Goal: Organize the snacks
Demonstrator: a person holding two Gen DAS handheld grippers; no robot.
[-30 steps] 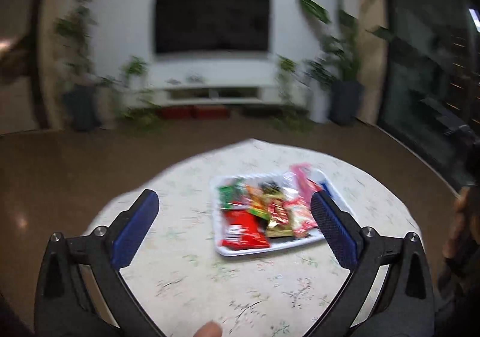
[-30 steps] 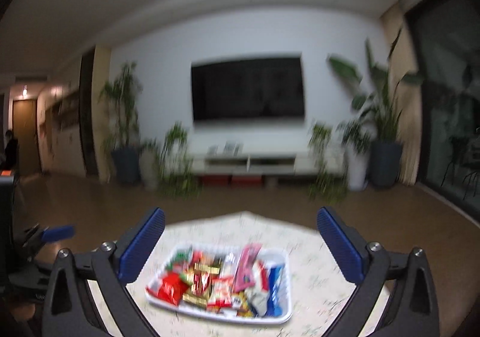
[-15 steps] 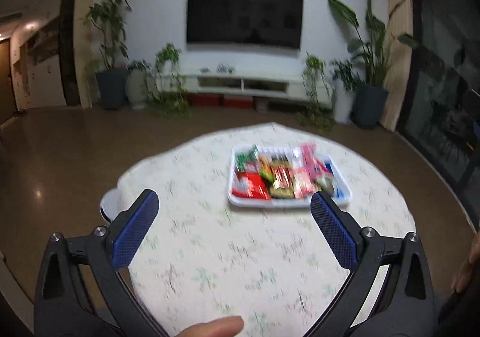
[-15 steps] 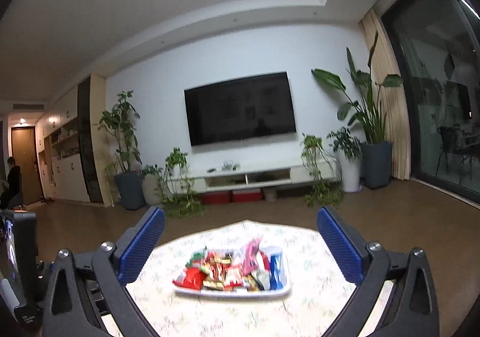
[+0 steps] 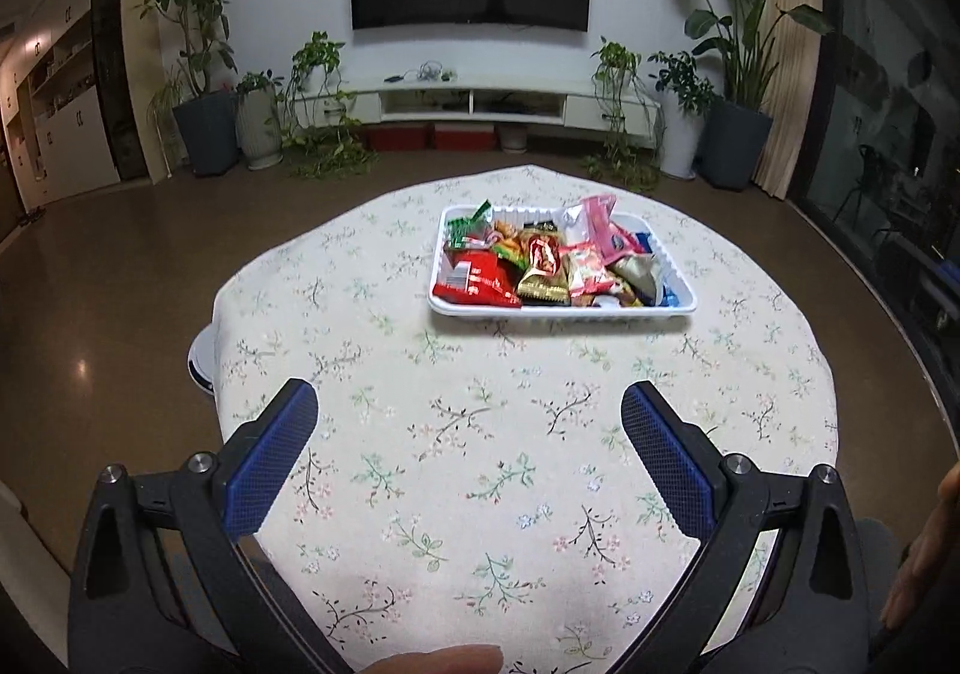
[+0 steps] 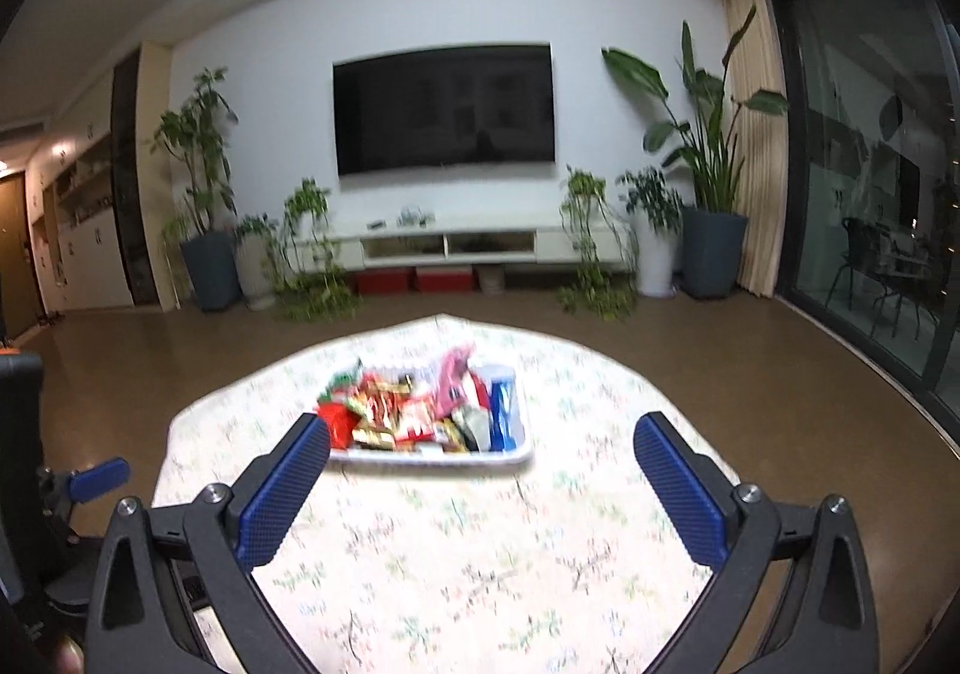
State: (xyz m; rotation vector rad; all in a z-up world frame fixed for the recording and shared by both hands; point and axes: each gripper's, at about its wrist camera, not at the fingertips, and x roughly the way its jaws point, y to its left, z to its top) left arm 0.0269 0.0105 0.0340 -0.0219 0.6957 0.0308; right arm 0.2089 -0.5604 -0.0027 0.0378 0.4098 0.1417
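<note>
Floral-clothed tabletop (image 5: 480, 434) carries a white tray (image 5: 561, 312) heaped with snacks (image 5: 540, 266). Both views have steadied and drawn back within the last second; left claw (image 5: 468, 404) and right claw (image 6: 480, 434) hang spread, empty, short of the tray, fitting approach or withdrawal.

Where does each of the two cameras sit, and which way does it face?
Left wrist: on the left gripper, looking down over the floral tablecloth toward the snack tray; open blue fingers and a fingertip show.
Right wrist: on the right gripper, held flatter, facing the television; open fingers show.
Shared: tray, tablecloth, television, potted plants.
</note>
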